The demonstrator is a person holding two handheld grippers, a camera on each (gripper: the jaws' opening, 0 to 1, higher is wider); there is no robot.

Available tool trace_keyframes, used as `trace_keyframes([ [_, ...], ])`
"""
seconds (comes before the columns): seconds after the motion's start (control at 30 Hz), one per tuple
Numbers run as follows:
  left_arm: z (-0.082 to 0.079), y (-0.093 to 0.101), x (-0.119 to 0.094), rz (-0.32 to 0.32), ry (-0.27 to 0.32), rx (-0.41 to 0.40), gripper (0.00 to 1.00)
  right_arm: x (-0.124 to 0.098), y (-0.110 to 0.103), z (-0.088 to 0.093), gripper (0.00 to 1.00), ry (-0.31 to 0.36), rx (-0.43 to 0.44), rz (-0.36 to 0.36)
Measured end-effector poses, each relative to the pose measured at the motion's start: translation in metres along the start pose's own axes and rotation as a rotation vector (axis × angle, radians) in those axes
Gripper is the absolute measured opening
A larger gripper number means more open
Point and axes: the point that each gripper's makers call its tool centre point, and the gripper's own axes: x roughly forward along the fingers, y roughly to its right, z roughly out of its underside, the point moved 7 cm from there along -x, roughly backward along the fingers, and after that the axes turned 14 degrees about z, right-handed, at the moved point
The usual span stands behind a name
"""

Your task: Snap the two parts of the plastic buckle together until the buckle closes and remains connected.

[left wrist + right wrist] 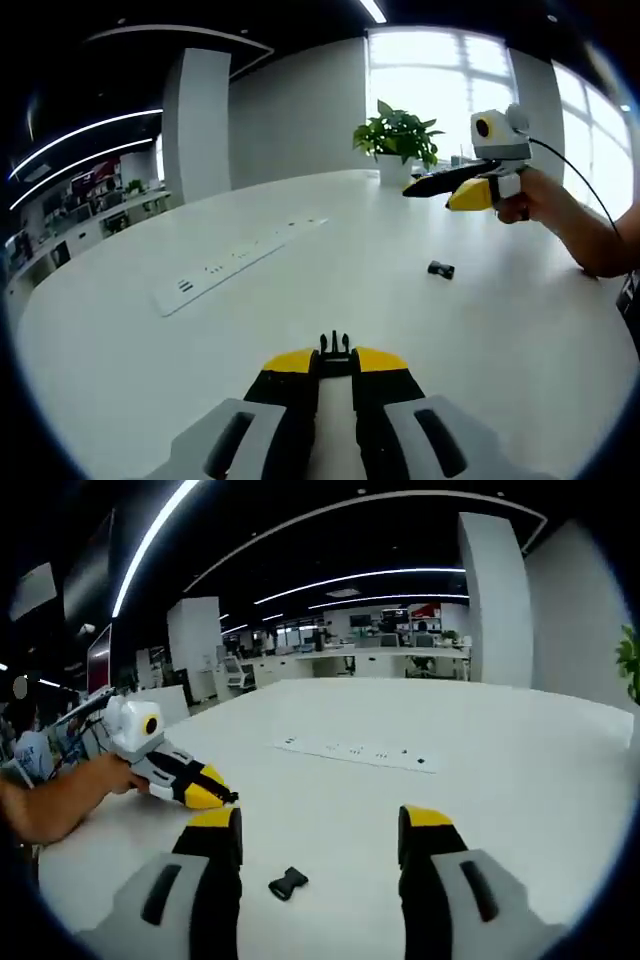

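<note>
Buckle parts lying apart: one black piece (335,347) being pinched at the tips of the left tongs (335,362), jaws nearly together on it, hovering over the white bench (250,330); the other black piece (288,883) resting loose on the bench, between the wide-spread jaws of the right tongs (320,842), not touching either. Same loose piece (441,269) showing out toward the bench middle. Sitting near the far edge, a potted plant (398,140); lying flat alongside, a white power strip (360,752).
</note>
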Motion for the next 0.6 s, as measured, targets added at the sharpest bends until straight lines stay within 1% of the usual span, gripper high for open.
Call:
trace_keyframes([
  [0.07, 0.0, 0.0, 0.0, -0.005, -0.006, 0.006, 0.11, -0.003, -0.001, 0.006, 0.62, 0.002, 0.004, 0.063],
  [0.1, -0.001, 0.001, 0.0, -0.005, -0.007, 0.007, 0.11, -0.005, -0.004, 0.011, 0.62, -0.01, 0.005, 0.074],
  [0.13, 0.0, 0.002, 0.0, -0.003, -0.008, 0.008, 0.11, -0.005, -0.005, 0.015, 0.6, -0.013, 0.002, 0.101],
  [0.2, 0.0, 0.001, 0.001, 0.001, -0.005, 0.01, 0.11, -0.009, -0.006, 0.026, 0.53, -0.019, -0.028, 0.204],
  [0.23, 0.0, 0.0, 0.001, 0.005, 0.0, 0.009, 0.11, -0.01, -0.015, 0.027, 0.5, -0.016, -0.031, 0.185],
  [0.33, 0.0, -0.003, -0.001, 0.006, 0.006, 0.002, 0.11, -0.008, -0.027, 0.032, 0.48, -0.052, -0.062, 0.204],
  [0.4, 0.001, -0.002, -0.001, 0.006, 0.01, 0.0, 0.11, -0.006, -0.031, 0.033, 0.47, -0.059, -0.038, 0.207],
  [0.47, 0.002, 0.001, -0.002, 0.001, 0.008, 0.01, 0.11, -0.004, -0.037, 0.037, 0.47, -0.078, -0.046, 0.205],
  [0.53, 0.003, 0.0, -0.004, -0.004, 0.009, 0.018, 0.11, -0.004, -0.041, 0.038, 0.46, -0.083, -0.047, 0.214],
  [0.6, 0.002, 0.0, -0.003, -0.008, 0.005, 0.025, 0.11, -0.004, -0.044, 0.04, 0.44, -0.095, -0.019, 0.229],
])
